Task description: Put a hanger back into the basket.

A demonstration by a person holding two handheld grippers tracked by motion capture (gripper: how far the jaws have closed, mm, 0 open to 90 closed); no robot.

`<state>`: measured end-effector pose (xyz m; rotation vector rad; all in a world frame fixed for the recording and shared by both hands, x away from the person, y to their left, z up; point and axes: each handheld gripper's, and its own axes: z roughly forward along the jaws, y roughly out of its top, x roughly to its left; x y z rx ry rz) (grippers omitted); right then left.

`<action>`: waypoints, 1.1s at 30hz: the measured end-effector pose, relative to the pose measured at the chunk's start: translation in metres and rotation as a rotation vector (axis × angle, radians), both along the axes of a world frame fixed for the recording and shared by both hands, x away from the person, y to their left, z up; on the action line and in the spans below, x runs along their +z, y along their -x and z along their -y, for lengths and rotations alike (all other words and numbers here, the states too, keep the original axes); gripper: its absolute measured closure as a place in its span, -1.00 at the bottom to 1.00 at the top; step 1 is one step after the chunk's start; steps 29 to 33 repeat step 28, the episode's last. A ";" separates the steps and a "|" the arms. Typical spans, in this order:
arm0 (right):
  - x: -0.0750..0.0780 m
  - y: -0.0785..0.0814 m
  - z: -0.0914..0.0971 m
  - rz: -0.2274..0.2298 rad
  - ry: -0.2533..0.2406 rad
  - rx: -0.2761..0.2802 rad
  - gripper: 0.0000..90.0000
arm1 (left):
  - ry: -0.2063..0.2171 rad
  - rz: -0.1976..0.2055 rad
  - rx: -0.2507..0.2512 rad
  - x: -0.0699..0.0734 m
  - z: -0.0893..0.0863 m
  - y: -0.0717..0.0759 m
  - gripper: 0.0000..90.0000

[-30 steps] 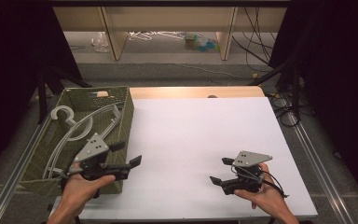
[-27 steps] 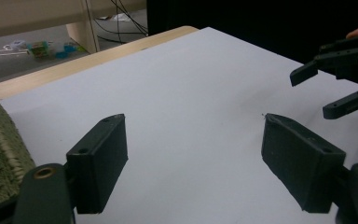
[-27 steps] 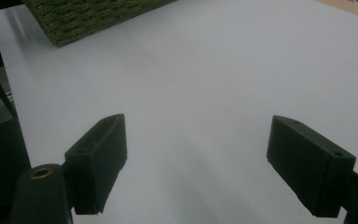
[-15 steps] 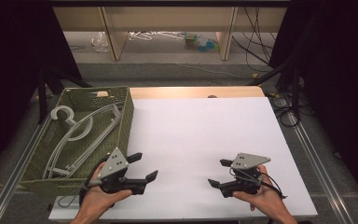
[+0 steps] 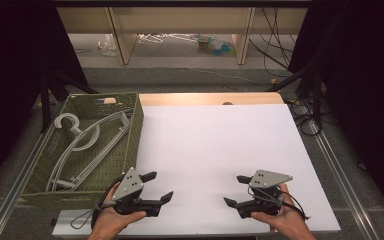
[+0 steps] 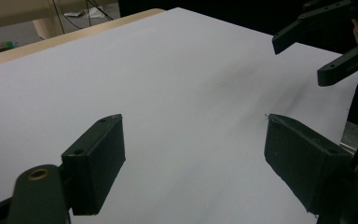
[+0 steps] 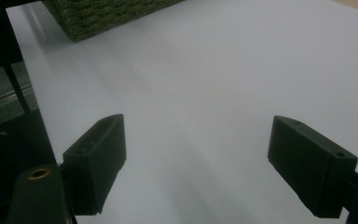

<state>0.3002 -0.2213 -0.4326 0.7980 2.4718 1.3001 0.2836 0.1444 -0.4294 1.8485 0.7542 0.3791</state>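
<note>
White sheeting is covering my desk point(image 5: 215, 150), bare between both tools. Pale hangers point(image 5: 87, 145) are lying in the woven basket point(image 5: 135, 130) along the desk's left edge. I am holding my left tool point(image 5: 157, 187) released just beside the basket's near corner, my right tool point(image 5: 235, 192) released near the front edge. I judge I am readying to fetch a hanger; next calls for reaching left into the basket. My left gripper view is catching the right tool's tips, while my right gripper view is catching the basket's weave.

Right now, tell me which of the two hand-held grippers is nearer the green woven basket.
The left gripper: it sits just off the green woven basket's near corner, while the right gripper is farther across the white tabletop.
</note>
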 end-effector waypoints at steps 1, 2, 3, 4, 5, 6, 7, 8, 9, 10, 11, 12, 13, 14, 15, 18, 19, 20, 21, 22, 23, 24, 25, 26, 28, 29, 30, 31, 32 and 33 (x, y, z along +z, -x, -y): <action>0.000 0.003 0.001 0.008 -0.003 -0.003 -0.56 | 0.003 -0.002 -0.002 0.000 0.000 0.000 -0.55; -0.001 0.005 0.001 0.001 -0.001 0.002 -0.56 | 0.007 -0.002 -0.008 -0.001 0.000 0.000 -0.55; -0.001 0.008 0.002 0.000 -0.002 -0.002 -0.56 | 0.009 0.000 -0.011 -0.001 0.000 0.001 -0.55; -0.002 0.010 0.003 0.004 -0.008 -0.006 -0.56 | 0.017 0.005 -0.018 -0.001 -0.001 0.001 -0.55; -0.002 0.012 0.003 0.005 -0.009 -0.010 -0.56 | 0.013 0.007 -0.018 -0.001 -0.001 0.001 -0.55; -0.002 0.013 0.004 -0.001 -0.008 -0.007 -0.56 | 0.021 0.001 -0.014 -0.001 -0.001 0.002 -0.55; -0.003 0.015 0.005 0.006 -0.004 -0.013 -0.56 | 0.019 0.003 -0.018 -0.001 -0.001 0.001 -0.55; -0.004 0.015 0.005 -0.015 -0.015 0.002 -0.56 | 0.018 -0.001 -0.016 -0.001 -0.001 0.001 -0.56; -0.003 0.017 0.005 -0.003 -0.009 -0.008 -0.56 | 0.025 -0.008 -0.010 -0.001 -0.001 0.002 -0.56; -0.004 0.016 0.005 0.006 -0.004 -0.006 -0.56 | 0.023 -0.002 -0.017 -0.001 -0.001 0.001 -0.56; -0.005 0.016 0.005 0.007 0.000 -0.006 -0.56 | 0.030 -0.003 -0.022 -0.002 0.000 0.001 -0.56; -0.005 0.016 0.004 -0.012 0.000 0.006 -0.56 | 0.024 -0.008 -0.020 -0.002 0.000 0.001 -0.56; -0.006 0.015 0.003 -0.013 -0.007 0.004 -0.56 | 0.025 -0.010 -0.019 -0.002 0.000 0.001 -0.56; -0.005 0.016 0.003 -0.008 0.000 -0.003 -0.56 | 0.021 -0.012 -0.020 -0.002 0.000 0.001 -0.56; -0.006 0.015 0.003 -0.010 -0.002 0.005 -0.56 | 0.023 -0.010 -0.020 -0.003 0.000 0.001 -0.56; -0.005 0.016 0.003 -0.009 0.000 -0.001 -0.56 | 0.015 -0.011 -0.021 -0.003 0.000 0.001 -0.56; -0.005 0.015 0.004 0.001 0.000 -0.003 -0.56 | 0.023 -0.012 -0.022 -0.004 0.000 0.000 -0.56; -0.006 0.015 0.004 0.005 0.001 -0.004 -0.56 | 0.012 -0.015 -0.017 -0.003 0.000 0.001 -0.56; -0.006 0.015 0.004 0.005 0.002 -0.005 -0.56 | 0.015 -0.016 -0.019 -0.003 0.000 0.001 -0.56; -0.006 0.015 0.004 -0.004 0.003 -0.002 -0.56 | 0.024 -0.013 -0.027 -0.003 0.001 0.000 -0.56; -0.006 0.015 0.004 -0.006 0.004 -0.003 -0.56 | 0.015 -0.017 -0.022 -0.003 0.000 0.001 -0.56; -0.006 0.015 0.004 -0.004 0.006 -0.003 -0.56 | 0.022 -0.018 -0.025 -0.003 0.000 0.001 -0.56; -0.007 0.014 0.004 -0.001 0.011 -0.001 -0.56 | 0.021 -0.015 -0.027 -0.003 0.000 0.001 -0.56; -0.007 0.015 0.003 -0.003 0.010 -0.001 -0.56 | 0.022 -0.016 -0.024 -0.003 -0.001 0.001 -0.56; -0.006 0.015 0.003 -0.006 0.007 0.000 -0.56 | 0.023 -0.014 -0.017 -0.003 -0.001 0.001 -0.56; -0.006 0.015 0.003 -0.006 0.007 0.000 -0.56 | 0.023 -0.014 -0.017 -0.003 -0.001 0.001 -0.56; -0.006 0.015 0.003 -0.006 0.007 0.000 -0.56 | 0.023 -0.014 -0.017 -0.003 -0.001 0.001 -0.56; -0.006 0.015 0.003 -0.006 0.007 0.000 -0.56 | 0.023 -0.014 -0.017 -0.003 -0.001 0.001 -0.56; -0.006 0.015 0.003 -0.006 0.007 0.000 -0.56 | 0.023 -0.014 -0.017 -0.003 -0.001 0.001 -0.56; -0.006 0.015 0.003 -0.006 0.007 0.000 -0.56 | 0.023 -0.014 -0.017 -0.003 -0.001 0.001 -0.56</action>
